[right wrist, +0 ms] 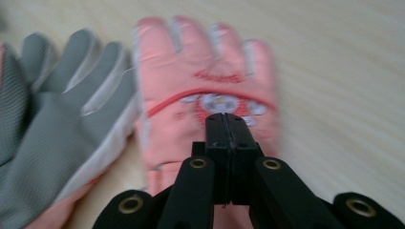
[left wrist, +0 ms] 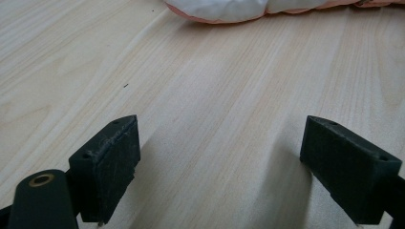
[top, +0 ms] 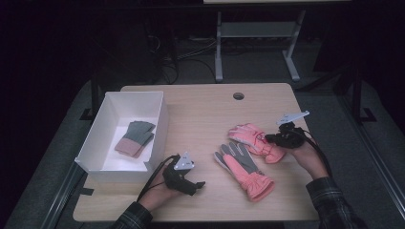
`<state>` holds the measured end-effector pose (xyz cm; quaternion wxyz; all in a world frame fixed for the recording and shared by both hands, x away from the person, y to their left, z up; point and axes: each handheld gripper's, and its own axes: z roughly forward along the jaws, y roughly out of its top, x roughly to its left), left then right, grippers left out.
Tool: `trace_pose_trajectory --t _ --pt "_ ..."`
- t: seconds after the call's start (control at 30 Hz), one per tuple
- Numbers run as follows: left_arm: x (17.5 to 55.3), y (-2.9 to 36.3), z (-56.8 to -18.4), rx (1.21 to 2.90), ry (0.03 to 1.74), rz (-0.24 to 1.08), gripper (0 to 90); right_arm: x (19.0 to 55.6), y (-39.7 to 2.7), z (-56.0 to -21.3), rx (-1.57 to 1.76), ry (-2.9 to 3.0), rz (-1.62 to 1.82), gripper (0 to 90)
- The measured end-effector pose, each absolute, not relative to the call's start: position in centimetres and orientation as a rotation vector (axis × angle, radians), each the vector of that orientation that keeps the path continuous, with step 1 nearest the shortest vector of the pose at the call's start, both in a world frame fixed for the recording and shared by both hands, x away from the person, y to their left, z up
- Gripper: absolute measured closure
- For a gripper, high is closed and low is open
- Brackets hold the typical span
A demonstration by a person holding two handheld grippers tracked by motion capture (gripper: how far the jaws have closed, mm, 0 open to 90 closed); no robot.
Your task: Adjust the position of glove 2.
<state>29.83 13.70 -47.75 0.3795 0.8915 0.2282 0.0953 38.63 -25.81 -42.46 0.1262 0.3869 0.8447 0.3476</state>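
Observation:
Two pink winter gloves lie on the wooden table. One glove lies back up at the right, and in the right gripper view it is the pink glove with a small emblem. The other glove lies with its grey palm up, its cuff toward me; the right gripper view has that grey palm at the left. My right gripper hovers over the back-up glove, jaws shut with nothing visible between them. My left gripper rests open on bare wood, a glove cuff ahead.
A white open box stands at the table's left with a folded grey and pink knit item inside. A round cable hole sits near the far edge. Beyond the table stand desk legs and cables on a dark floor.

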Motion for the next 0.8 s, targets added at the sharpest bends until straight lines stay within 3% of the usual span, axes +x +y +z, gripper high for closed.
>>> trace_pose_trajectory --t 0.27,0.7,0.8 --pt "29.8 13.7 -47.8 2.277 0.583 0.244 12.7 39.7 -29.7 -43.9 1.292 2.375 0.935 89.9" --pt "29.8 13.7 -47.8 2.275 0.583 0.244 12.7 35.8 -29.8 -44.6 1.260 2.492 0.946 89.5" --pt "29.8 13.7 -47.8 2.273 0.583 0.245 12.7 35.2 -29.9 -44.0 1.291 2.469 0.933 82.0"
